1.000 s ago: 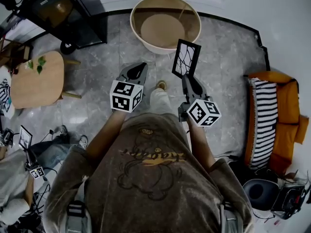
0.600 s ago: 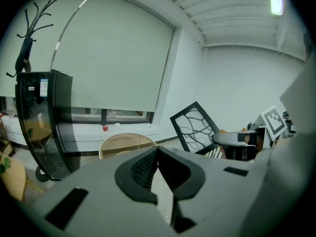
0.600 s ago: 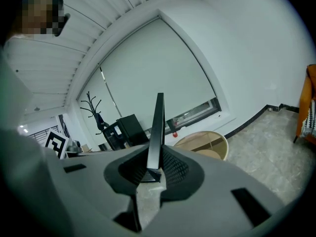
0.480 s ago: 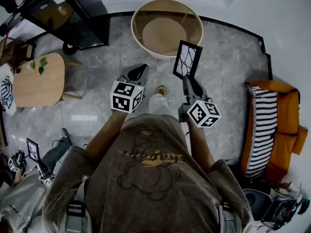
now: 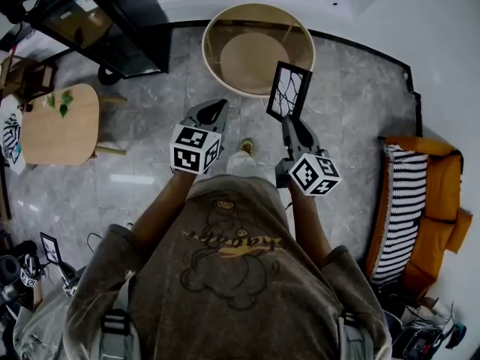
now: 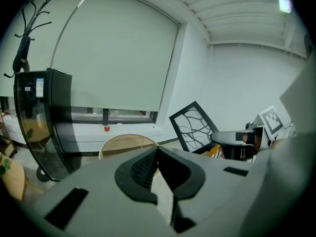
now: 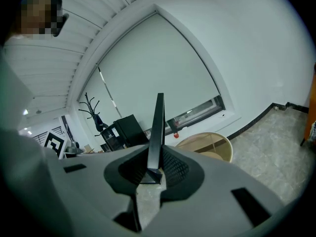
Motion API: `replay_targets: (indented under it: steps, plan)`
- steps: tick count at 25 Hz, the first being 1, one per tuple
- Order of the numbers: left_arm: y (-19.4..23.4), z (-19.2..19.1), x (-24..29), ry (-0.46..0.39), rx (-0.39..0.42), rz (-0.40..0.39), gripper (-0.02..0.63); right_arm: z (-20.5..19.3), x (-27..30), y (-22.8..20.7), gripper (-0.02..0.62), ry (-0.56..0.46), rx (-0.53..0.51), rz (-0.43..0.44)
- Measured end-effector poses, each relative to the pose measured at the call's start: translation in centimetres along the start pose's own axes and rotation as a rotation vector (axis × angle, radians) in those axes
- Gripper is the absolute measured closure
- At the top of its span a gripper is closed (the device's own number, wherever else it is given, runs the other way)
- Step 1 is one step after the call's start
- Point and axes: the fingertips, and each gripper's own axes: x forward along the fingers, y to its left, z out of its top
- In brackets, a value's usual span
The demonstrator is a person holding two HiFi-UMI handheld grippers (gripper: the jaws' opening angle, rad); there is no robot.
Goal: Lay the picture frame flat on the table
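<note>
While the right gripper (image 5: 289,120) clamps its fingers on the lower edge of the black rectangular picture frame with a branch-pattern insert (image 5: 288,91), the frame stands upright in the air over the grey marble floor (image 5: 352,96), near the round, pale wood-rimmed worktop (image 5: 205,40). The left gripper (image 5: 214,105) hovers alongside, its fingers closed together on nothing.

Right gripper (image 5: 289,121) holds picture frame (image 5: 289,90) upright near round table (image 5: 259,7); left gripper (image 5: 212,112) alongside.

From the right tongs (image 7: 154,157) we see the picture frame (image 7: 159,127) only edge-on; its patterned face is hidden.
</note>
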Motion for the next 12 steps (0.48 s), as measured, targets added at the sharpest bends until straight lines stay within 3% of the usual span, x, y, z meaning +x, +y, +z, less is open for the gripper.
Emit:
replay_targets:
  steps: [12]
  plan:
    - [1.6, 2.9, 5.8, -0.019, -0.02, 0.035, 0.591, 2.9, 4.9, -3.9, 0.511, 0.032, -0.014, 0.032]
